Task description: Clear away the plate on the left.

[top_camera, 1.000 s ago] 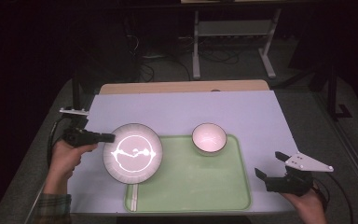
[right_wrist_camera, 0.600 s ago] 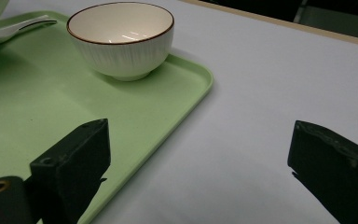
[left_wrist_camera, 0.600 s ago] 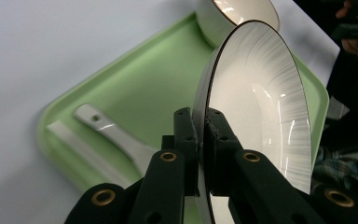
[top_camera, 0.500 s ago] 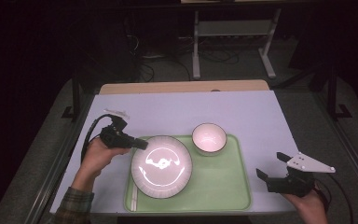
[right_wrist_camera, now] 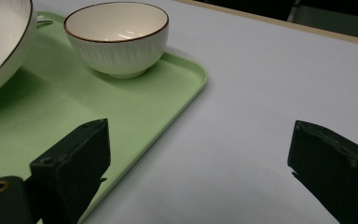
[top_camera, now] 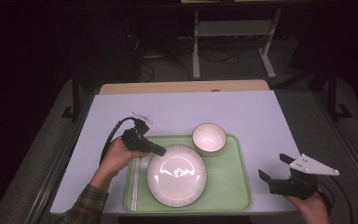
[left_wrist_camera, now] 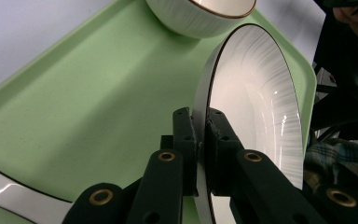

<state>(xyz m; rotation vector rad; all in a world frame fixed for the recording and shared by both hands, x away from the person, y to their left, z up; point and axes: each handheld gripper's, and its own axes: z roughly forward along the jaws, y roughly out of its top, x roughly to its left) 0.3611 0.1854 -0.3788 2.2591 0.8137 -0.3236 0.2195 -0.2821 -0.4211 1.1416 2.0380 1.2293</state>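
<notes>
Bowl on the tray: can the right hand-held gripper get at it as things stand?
Probably yes. The right hand-held gripper is open and holds nothing, the bowl stands alone at the tray's far corner, and only bare table lies between them.

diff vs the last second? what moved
The left gripper, shut on the plate's rim, has carried it rightward from the tray's left edge to the tray's middle. The bowl and the open right gripper stayed where they were.
</notes>
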